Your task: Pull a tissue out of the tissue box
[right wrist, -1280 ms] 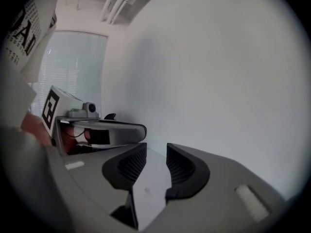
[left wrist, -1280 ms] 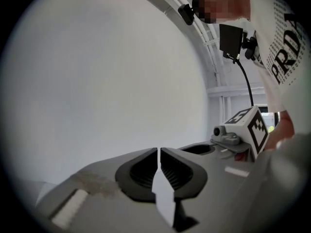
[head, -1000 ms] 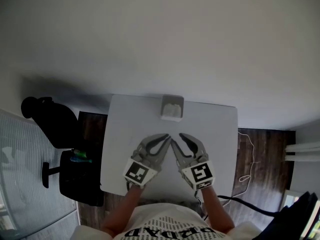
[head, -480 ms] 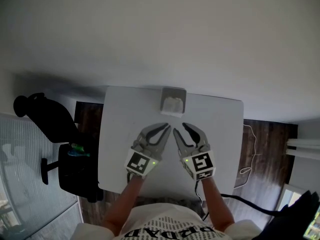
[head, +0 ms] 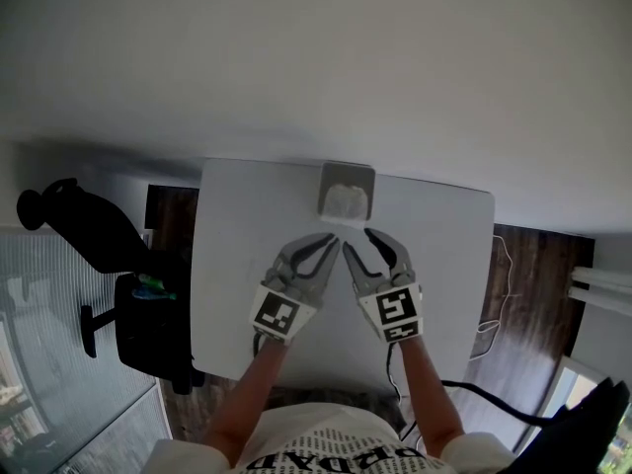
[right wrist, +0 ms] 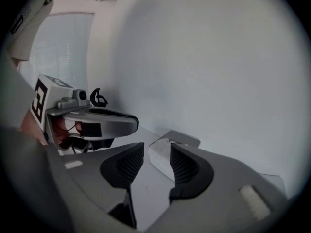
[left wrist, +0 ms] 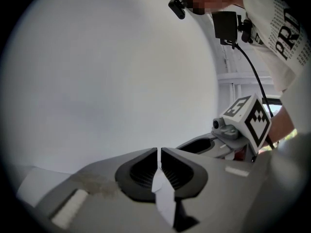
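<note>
A white table (head: 237, 265) stands against a pale wall. The box (head: 346, 192) sits at the far edge of the table, in the middle, right by the wall. It is grey, and a bit of white tissue (head: 344, 205) shows at its top.

Two hands hold the claws over the table, side by side, on the near side of the box. Both claws point toward the box, and their tips lean in toward each other.

The right claw (head: 359, 242) is near the box but does not touch it. Its two jaws stand apart, and they have just been opening wider. Nothing is between the pads. In the right gripper view the box shows through the gap, a little way ahead on the table.

The left claw (head: 330, 242) is just beside the right one, and it is also near the box without touching it. In the left gripper view its jaws are pressed together with only a thin slit between them, and they hold nothing. That view looks at the wall, with the right claw's marker cube off to the right.

A black chair (head: 89, 230) stands on the dark floor to the left of the table, and a thin cable (head: 491, 329) lies on the floor to the right
</note>
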Motion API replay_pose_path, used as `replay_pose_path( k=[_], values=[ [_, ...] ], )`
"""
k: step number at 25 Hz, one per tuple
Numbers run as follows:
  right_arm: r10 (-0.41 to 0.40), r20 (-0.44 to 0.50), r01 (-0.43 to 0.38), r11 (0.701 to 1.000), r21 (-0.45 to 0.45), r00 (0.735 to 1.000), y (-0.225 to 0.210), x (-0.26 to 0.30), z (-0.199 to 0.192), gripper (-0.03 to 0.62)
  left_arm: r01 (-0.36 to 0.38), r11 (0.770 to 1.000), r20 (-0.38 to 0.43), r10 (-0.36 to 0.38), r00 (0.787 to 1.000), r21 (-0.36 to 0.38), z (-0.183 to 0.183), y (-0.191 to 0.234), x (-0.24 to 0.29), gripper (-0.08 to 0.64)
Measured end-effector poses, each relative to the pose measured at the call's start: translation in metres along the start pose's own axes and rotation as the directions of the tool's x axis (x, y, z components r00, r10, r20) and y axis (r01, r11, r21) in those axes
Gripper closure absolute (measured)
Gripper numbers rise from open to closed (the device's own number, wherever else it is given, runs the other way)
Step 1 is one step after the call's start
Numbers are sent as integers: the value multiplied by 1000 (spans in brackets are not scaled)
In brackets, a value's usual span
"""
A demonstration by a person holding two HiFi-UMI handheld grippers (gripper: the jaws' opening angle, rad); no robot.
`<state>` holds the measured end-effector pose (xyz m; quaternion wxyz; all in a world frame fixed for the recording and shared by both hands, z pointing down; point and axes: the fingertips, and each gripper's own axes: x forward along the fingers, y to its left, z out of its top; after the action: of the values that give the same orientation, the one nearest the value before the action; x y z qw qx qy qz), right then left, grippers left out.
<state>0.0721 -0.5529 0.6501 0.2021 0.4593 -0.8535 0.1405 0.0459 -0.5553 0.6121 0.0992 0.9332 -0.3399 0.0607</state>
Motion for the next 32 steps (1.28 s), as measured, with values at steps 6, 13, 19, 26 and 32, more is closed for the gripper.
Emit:
replay_pose_path(
  k=[6,13,19,26,32],
  values=[
    [-8,-47,6,999,-34,999,-7,23,-16,416,-3,1000,-17,3,1000,-24,-19,10,12,541],
    [-43,-76,37,997,-67,996,-14,40,-28,394,-3,999,-35,2,999,-45,-34,17,16,541],
    [-62,-97,52,993,-104,993,-20,51,-36,394,-6,999,-48,3,999,-49,-42,24,15,541],
    [-91,-102,76,986,-148,991,-29,66,-42,390,-21,997,-35,18,999,-74,-42,31,16,541],
    [-114,-100,87,967,-239,989,-30,73,-41,379,-22,997,-22,20,1000,-68,-42,33,17,541]
  ],
)
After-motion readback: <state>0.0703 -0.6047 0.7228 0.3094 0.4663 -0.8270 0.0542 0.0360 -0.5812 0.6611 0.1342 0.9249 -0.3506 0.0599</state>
